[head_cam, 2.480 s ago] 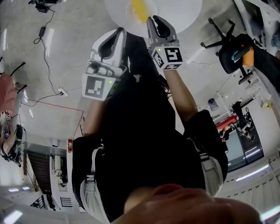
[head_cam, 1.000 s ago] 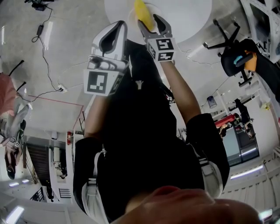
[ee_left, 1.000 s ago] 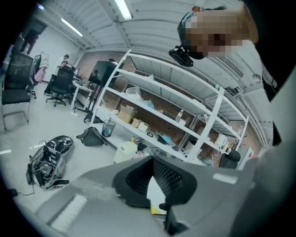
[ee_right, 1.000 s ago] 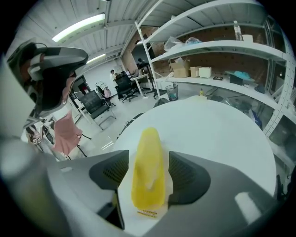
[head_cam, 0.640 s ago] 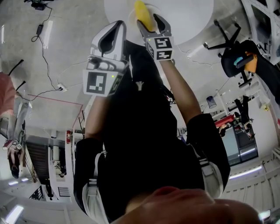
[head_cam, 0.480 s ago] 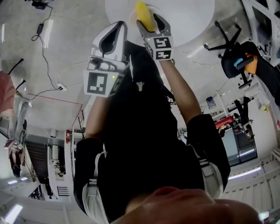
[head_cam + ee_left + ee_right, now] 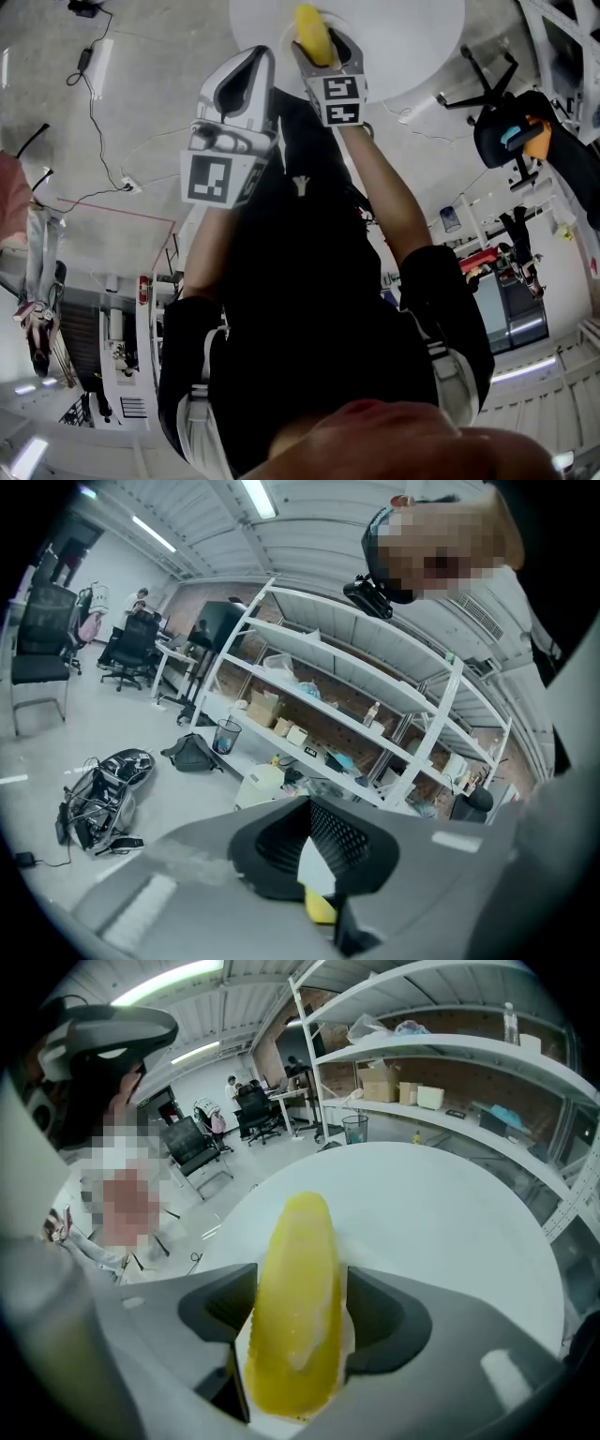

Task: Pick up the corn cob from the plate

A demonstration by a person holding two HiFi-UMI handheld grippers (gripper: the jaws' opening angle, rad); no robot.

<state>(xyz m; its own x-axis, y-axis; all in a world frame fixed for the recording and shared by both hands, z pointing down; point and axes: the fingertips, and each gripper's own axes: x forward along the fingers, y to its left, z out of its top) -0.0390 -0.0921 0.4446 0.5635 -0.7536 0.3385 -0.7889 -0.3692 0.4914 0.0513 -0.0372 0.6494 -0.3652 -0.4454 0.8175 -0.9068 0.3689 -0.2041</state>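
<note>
The yellow corn cob (image 7: 312, 33) lies on a small white plate (image 7: 287, 37) on a round white table (image 7: 403, 37). My right gripper (image 7: 322, 45) points steeply down over it. Its jaws have just been opening and stand wide on either side of the cob (image 7: 295, 1297), one along each flank, without a clear squeeze. My left gripper (image 7: 246, 66) hangs off to the left, short of the table, with its jaws together and nothing in them (image 7: 314, 855).
A black office chair (image 7: 497, 112) stands right of the table. Cables (image 7: 94, 112) trail over the concrete floor at the left. Metal shelves (image 7: 450, 1054) with boxes line the wall behind the table, and more chairs (image 7: 192, 1152) stand further off.
My right gripper has slid further along the cob and sunk toward the plate, so the cob now sits deeper between its jaws. The left gripper has kept its place.
</note>
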